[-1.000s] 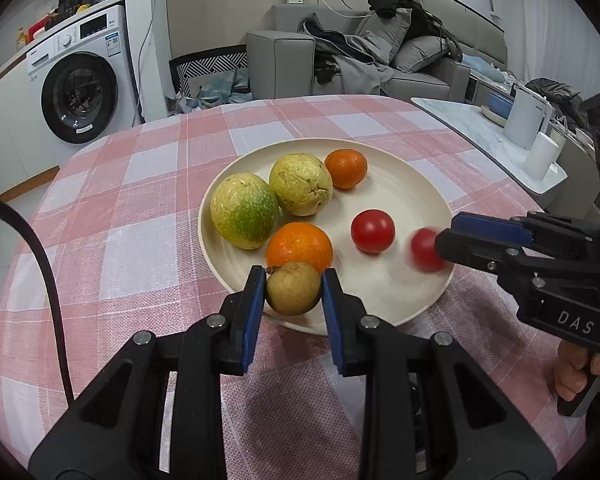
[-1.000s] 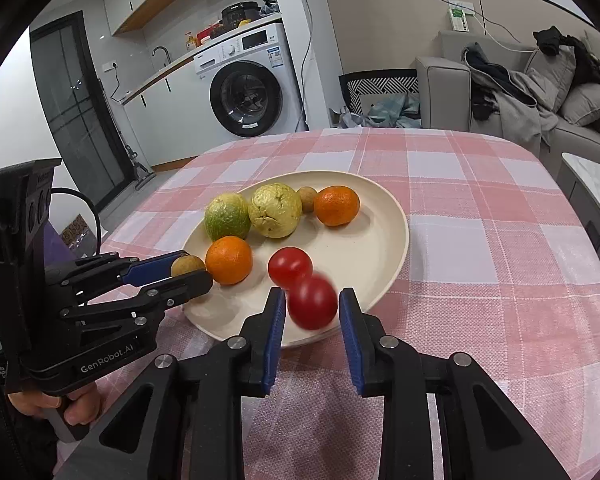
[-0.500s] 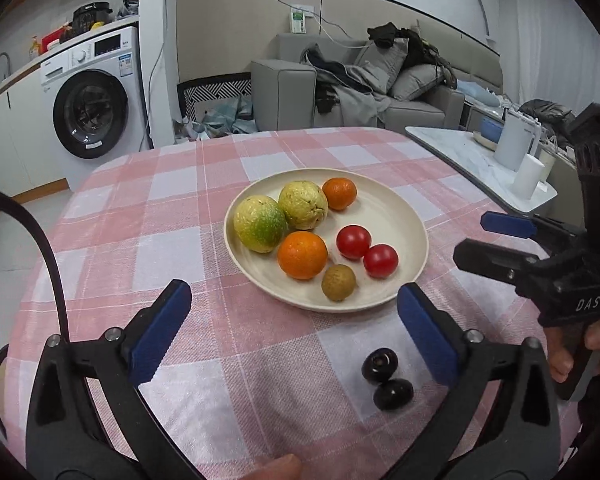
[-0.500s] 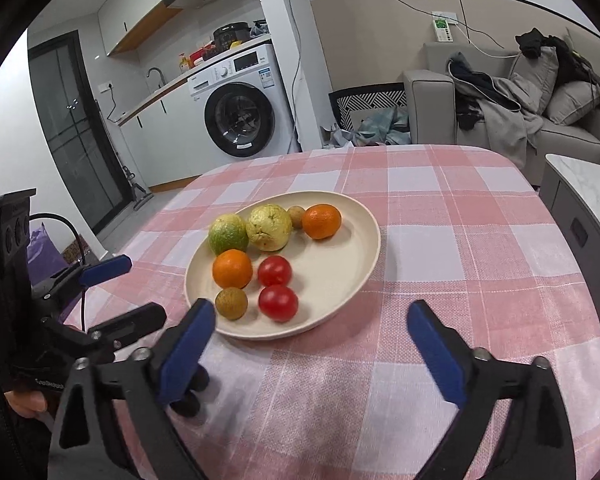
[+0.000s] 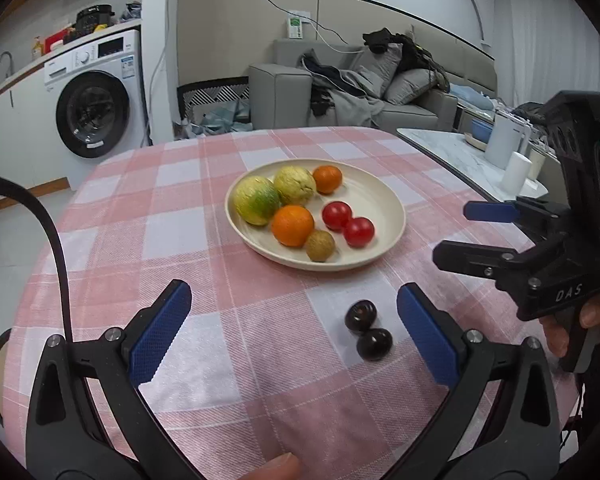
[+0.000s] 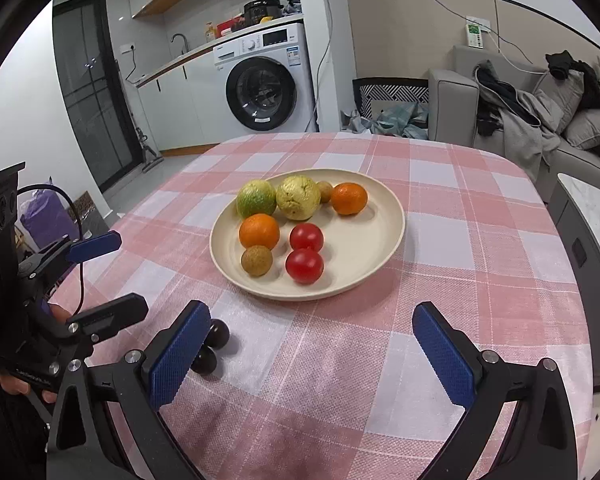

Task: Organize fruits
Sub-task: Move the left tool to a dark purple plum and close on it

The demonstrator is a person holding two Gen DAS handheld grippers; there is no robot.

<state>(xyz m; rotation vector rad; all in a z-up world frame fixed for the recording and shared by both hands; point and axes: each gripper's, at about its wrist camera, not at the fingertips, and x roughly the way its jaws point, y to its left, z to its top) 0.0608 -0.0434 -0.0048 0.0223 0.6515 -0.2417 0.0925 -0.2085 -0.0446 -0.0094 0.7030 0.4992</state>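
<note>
A cream plate on the pink checked cloth holds a green-yellow citrus, a yellow fruit, two oranges, two tomatoes and a small brown fruit. Two dark fruits lie on the cloth in front of the plate. My left gripper is open and empty, back from the plate, with the dark fruits just inside its right finger. My right gripper is also open and empty, short of the plate. The dark fruits sit partly hidden behind its left finger.
The right gripper shows at the right of the left wrist view, and the left gripper at the left of the right wrist view. A white side table with cups stands past the right table edge. A washing machine and sofa stand beyond.
Both grippers went from shut to wide open. The left one let go of the brown fruit and the right one of a tomato, both now on the plate. Both drew back towards the near edge.
</note>
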